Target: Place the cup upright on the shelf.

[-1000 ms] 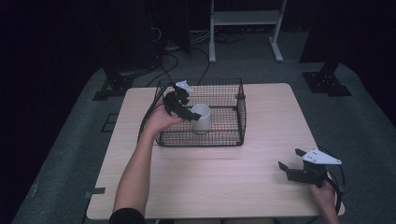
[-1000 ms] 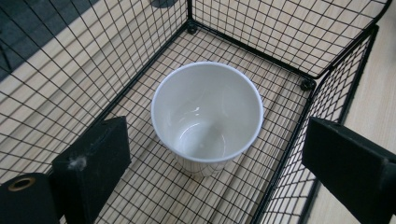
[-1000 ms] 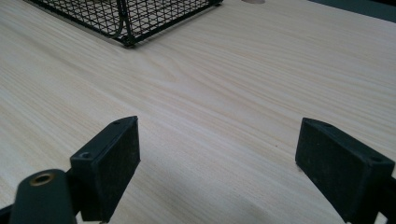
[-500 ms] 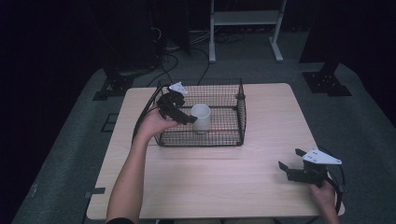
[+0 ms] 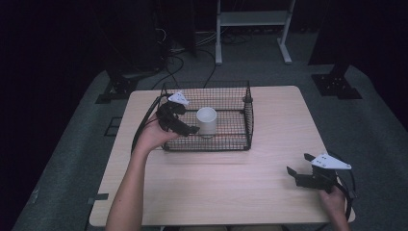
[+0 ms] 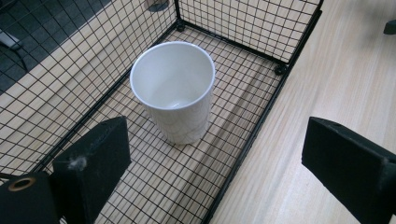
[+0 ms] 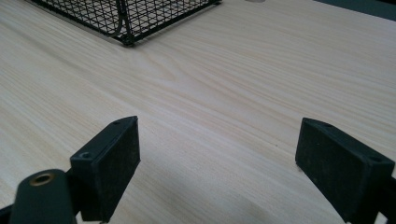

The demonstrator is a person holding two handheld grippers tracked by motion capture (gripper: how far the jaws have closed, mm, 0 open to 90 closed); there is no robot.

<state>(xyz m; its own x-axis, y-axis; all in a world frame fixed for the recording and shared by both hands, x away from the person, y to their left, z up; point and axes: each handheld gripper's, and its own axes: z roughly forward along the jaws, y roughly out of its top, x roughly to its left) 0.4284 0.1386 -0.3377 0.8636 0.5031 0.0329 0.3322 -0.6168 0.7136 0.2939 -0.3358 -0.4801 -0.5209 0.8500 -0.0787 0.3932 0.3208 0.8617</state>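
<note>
Seen from the high view, going left to right across a pale wooden table [image 5: 226,183]. At the left wall of a black wire basket [image 5: 246,120]: the left gripper [image 5: 185,130], held in a hand, jaws spread wide and holding nothing. Just right of it, inside the basket: a white cup [image 5: 207,120], upright on the mesh floor, mouth open to the ceiling, long axis vertical. Apart from the jaws, not touching them. Far to the right of the basket, near the table's front right corner: the right gripper [image 5: 294,176], jaws also spread, nothing between them, low over bare wood.

From the left gripper view: cup [image 6: 173,91] straight ahead and a little left of the midline between the two black jaws, standing on the basket's wire floor [image 6: 187,182], the near wall [image 6: 247,140] running under the right jaw. From the right gripper view: a corner of the basket [image 7: 123,28] far off at upper left, plain tabletop [image 7: 261,79] between the open jaws.

Judged from this layout: left gripper much the nearer to the cup; any grasp likely a short forward reach, jaws closing across the cup's upright sides.
</note>
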